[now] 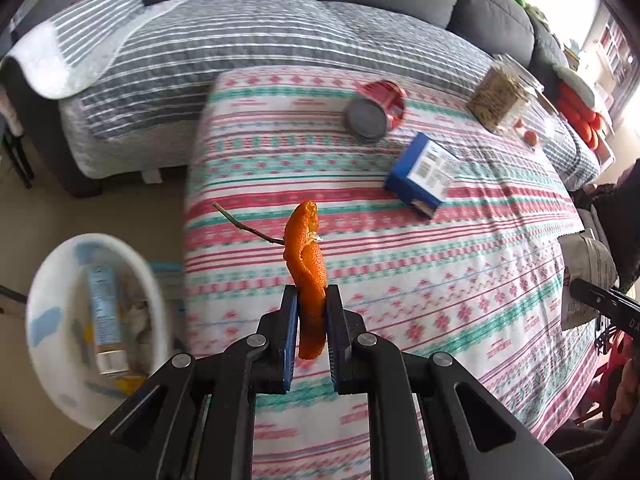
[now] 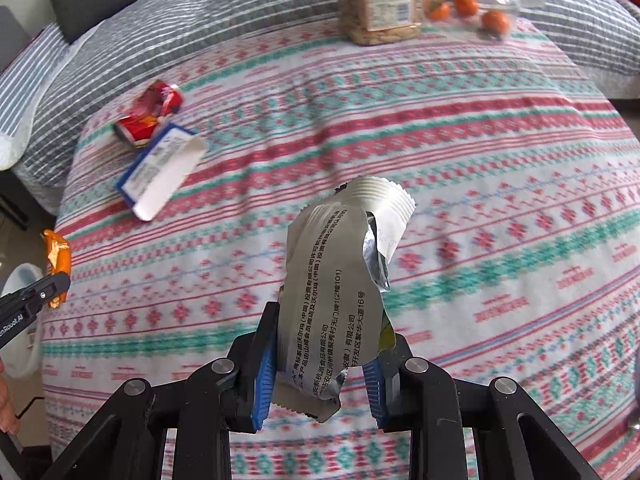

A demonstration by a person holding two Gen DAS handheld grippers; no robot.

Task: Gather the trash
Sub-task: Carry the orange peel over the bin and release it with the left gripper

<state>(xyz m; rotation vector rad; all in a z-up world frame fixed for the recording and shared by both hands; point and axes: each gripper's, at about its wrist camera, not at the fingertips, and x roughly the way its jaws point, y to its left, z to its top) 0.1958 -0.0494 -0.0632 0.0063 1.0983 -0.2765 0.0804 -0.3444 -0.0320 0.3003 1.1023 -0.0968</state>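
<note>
My left gripper (image 1: pixel 312 294) is shut on an orange peel (image 1: pixel 306 252) and holds it upright above the patterned tablecloth (image 1: pixel 440 280). The peel also shows in the right wrist view (image 2: pixel 58 256), at the left edge. My right gripper (image 2: pixel 328 320) is shut on a torn silver snack wrapper (image 2: pixel 340 276) above the table. The wrapper shows at the right edge of the left wrist view (image 1: pixel 584 276). A crushed red can (image 1: pixel 376 110), a blue and white box (image 1: pixel 426 174) and a thin twig (image 1: pixel 244 224) lie on the table. A white bin (image 1: pixel 92 324) with trash stands on the floor, left of the table.
A clear jar of snacks (image 2: pixel 376 0) and a plastic bag of small oranges (image 2: pixel 468 8) stand at the table's far side. A grey sofa with a striped blanket (image 1: pixel 240 40) runs behind the table. Bare floor (image 1: pixel 120 208) lies between sofa and bin.
</note>
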